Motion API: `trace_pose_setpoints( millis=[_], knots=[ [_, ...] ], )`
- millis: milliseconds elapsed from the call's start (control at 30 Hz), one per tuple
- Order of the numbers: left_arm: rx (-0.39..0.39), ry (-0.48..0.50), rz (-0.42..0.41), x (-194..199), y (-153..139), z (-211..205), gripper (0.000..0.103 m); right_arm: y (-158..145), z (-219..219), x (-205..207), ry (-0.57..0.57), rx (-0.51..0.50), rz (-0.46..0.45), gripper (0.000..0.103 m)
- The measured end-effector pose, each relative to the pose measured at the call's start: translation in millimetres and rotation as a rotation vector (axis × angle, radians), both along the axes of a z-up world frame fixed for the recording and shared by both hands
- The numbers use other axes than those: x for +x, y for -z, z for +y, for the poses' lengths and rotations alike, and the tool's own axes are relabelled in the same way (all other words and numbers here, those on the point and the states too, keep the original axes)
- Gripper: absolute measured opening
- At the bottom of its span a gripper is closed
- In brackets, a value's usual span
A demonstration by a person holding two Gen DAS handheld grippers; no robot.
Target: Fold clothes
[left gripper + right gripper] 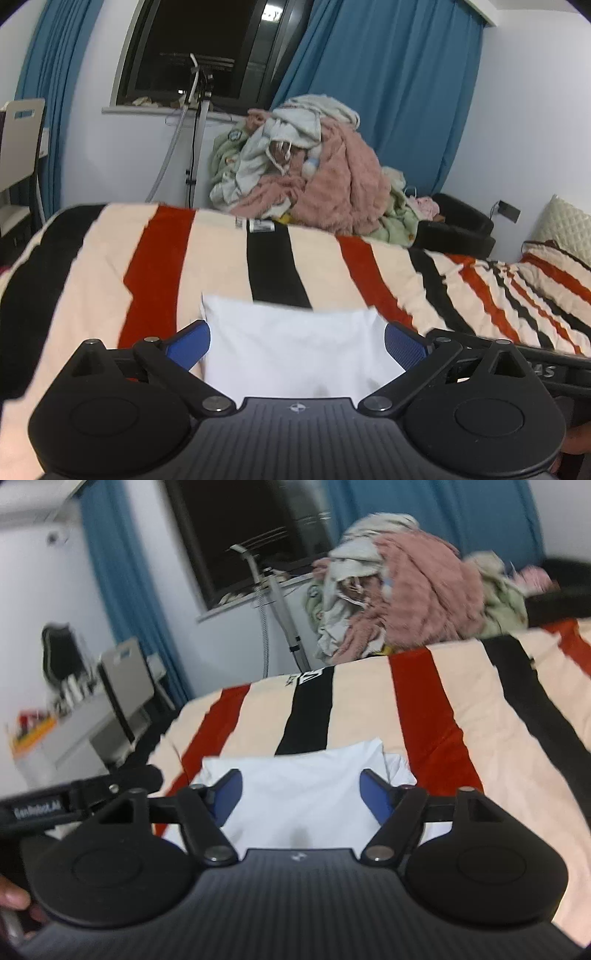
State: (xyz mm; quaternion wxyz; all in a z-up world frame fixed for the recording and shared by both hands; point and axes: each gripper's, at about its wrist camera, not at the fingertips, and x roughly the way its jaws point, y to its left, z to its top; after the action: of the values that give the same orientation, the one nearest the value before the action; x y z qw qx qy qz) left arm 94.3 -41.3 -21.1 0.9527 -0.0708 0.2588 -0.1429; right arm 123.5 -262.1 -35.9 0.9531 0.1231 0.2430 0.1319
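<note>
A folded white garment lies on the striped bed cover, right in front of both grippers. My left gripper is open, its blue fingertips spread on either side of the garment. In the right wrist view the same white garment lies on the striped cover, and my right gripper is open with its blue fingertips wide apart over the cloth. Neither gripper holds anything. The near edge of the garment is hidden under the gripper bodies.
A pile of unfolded clothes, pink, green and white, sits beyond the bed's far edge by the blue curtains. A garment steamer stand is under the dark window. A chair stands left; a desk shows in the right wrist view.
</note>
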Motion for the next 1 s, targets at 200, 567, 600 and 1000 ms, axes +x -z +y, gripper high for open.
trace_pose_setpoints(
  millis=[200,567,600,1000],
  knots=[
    [0.069,-0.031,0.066,20,45,3,0.098,36,-1,31,0.005,-0.008,0.056,0.031],
    [0.125,-0.037,0.149,74,97,7,0.096,89,5,91,0.042,-0.056,0.114,0.027],
    [0.122,-0.035,0.152,75,98,8,0.096,86,5,90,0.044,-0.059,0.116,0.027],
    [0.21,0.04,0.082,-4,68,9,0.096,49,15,8,-0.011,-0.135,0.094,0.03]
  ],
)
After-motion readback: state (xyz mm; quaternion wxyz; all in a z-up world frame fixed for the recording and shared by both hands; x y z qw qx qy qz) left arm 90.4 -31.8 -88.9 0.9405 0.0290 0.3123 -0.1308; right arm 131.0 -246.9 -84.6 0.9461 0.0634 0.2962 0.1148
